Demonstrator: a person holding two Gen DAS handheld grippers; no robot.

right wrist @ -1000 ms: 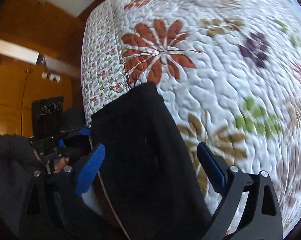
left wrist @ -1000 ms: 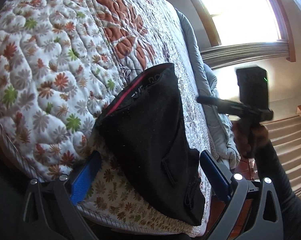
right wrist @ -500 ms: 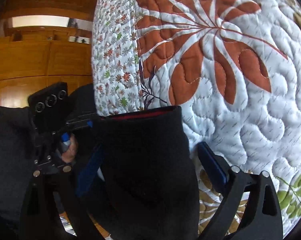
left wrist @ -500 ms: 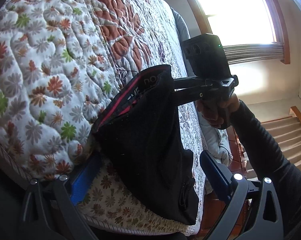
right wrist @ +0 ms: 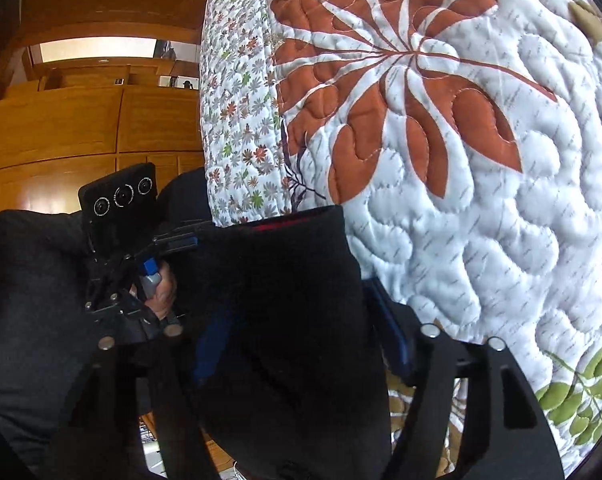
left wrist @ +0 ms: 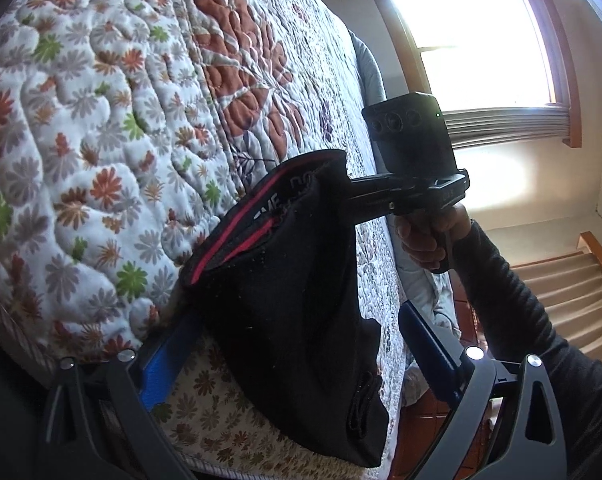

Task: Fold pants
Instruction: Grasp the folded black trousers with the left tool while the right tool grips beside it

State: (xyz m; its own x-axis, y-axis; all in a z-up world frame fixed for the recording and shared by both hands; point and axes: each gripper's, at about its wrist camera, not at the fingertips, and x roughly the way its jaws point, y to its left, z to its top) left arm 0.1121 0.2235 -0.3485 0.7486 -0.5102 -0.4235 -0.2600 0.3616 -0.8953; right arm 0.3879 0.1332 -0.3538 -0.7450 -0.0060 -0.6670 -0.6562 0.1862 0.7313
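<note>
I hold the black pants [left wrist: 293, 300] (lying on the quilt [left wrist: 101, 140] at the bed's edge) inside both grippers, the right gripper [right wrist: 301, 344] having just narrowed across their waistband end, the left gripper [left wrist: 293, 348] wide astride, not pinching.

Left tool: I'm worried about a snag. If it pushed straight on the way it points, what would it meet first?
Probably the black pants, which lie between the left tool's fingers; the quilt is under them.
</note>
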